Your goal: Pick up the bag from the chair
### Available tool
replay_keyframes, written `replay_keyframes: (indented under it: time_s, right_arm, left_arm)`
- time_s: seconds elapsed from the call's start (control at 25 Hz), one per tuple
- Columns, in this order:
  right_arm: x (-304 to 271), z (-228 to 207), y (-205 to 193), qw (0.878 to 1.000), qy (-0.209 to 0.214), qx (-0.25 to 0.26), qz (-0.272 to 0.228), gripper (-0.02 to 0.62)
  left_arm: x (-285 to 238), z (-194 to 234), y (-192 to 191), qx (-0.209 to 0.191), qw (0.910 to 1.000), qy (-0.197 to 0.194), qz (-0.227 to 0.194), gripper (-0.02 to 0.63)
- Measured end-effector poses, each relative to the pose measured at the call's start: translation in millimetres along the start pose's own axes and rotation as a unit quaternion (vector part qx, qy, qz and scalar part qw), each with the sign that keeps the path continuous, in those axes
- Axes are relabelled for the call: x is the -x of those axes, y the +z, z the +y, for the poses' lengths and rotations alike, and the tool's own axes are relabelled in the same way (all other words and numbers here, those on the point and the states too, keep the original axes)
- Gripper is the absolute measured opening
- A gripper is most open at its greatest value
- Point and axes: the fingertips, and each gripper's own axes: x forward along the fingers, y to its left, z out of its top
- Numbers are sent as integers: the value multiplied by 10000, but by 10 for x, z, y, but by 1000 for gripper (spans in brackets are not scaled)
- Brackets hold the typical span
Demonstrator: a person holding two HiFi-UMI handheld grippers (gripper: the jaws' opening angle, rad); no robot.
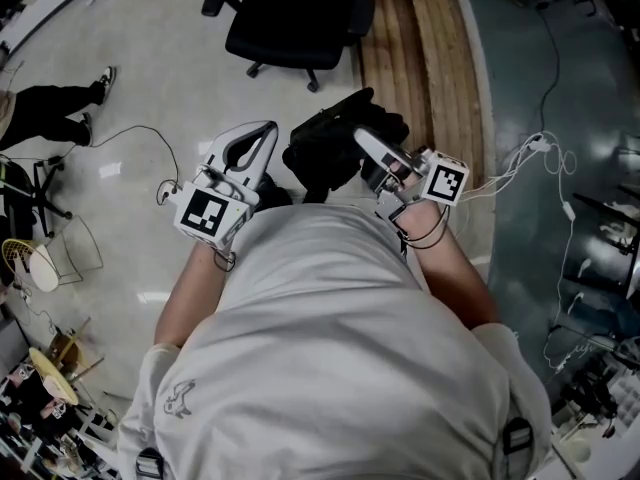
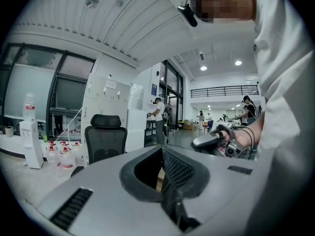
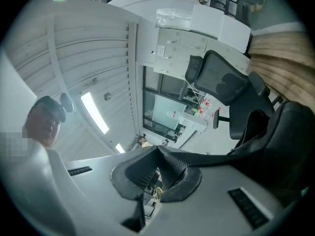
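pale glossy floor (image 1: 150, 68) beneath black bag (image 1: 325, 158), strap (image 3: 221, 154) clenched in right gripper (image 1: 363, 137); left gripper (image 1: 268, 130) closed, empty

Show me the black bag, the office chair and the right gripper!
black bag (image 1: 322, 158): head view, on its middle.
office chair (image 1: 290, 20): head view, on its seat.
right gripper (image 1: 366, 141): head view, at its fingertips.

No legible text; blue wall sign (image 2: 154, 89), locker papers (image 2: 110, 84): print too small to read.

Limp black bag (image 1: 330, 153) aloft, its strap in the right tongs (image 1: 362, 138)
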Motion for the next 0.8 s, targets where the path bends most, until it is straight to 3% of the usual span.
replay_keyframes:
  time_s: [0.8]
  right_arm:
    - [151, -49, 33, 10000, -29, -57, 62, 32]
  left_arm:
    - [-112, -98, -57, 53, 10000, 20, 1, 6]
